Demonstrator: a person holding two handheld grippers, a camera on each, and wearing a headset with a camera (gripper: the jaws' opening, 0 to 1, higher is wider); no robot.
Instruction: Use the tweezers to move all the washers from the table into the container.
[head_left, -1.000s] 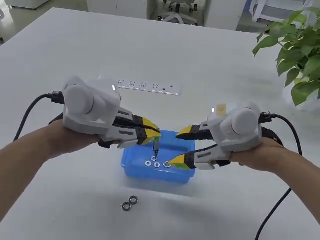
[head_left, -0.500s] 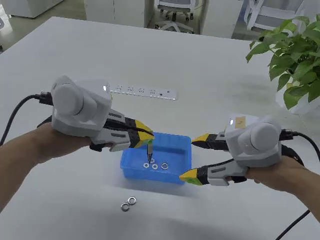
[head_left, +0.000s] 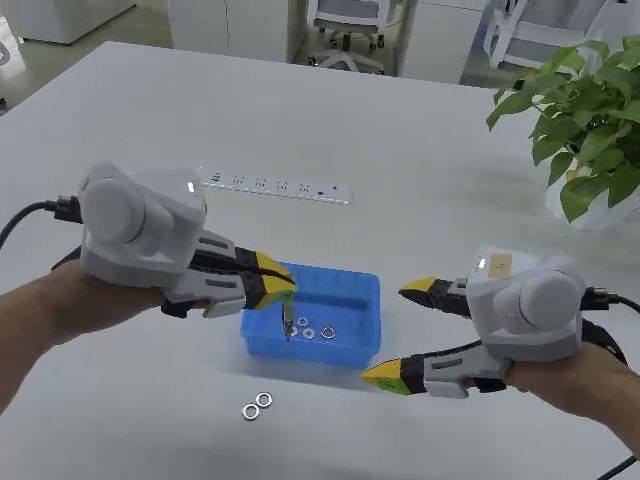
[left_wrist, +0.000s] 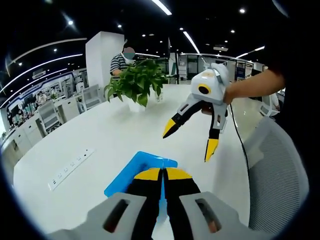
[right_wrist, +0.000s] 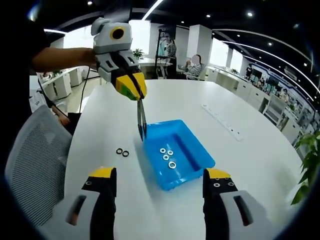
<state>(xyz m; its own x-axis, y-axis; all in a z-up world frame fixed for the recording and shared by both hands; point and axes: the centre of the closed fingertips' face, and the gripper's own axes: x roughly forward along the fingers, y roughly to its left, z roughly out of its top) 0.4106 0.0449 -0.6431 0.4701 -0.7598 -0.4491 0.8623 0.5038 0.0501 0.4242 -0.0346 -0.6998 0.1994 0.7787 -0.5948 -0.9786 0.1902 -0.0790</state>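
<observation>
Your left gripper (head_left: 275, 287) has its jaws pressed together on the top of the tweezers (right_wrist: 141, 119), which hang almost straight down from the yellow tips. In the head view the tweezer points sit over the left part of the blue container (head_left: 352, 292); in the right gripper view they hang at the container's near edge. You cannot tell whether the points hold anything.

Your right gripper (head_left: 398, 332) is held to the right of the container with its jaws spread wide and nothing between them. Its upper tip is level with the container's right rim, and its lower tip is just off the front right corner.

4 washers (right_wrist: 166, 157) lie in the container, grouped close together near its middle, as the right gripper view shows. 2 more lie side by side, touching, on the white table (head_left: 150, 420), in front of the container's left corner and apart from it.

A power strip (head_left: 275, 186) lies on the table beyond the container. A plant (head_left: 585, 120) stands at the far right.
</observation>
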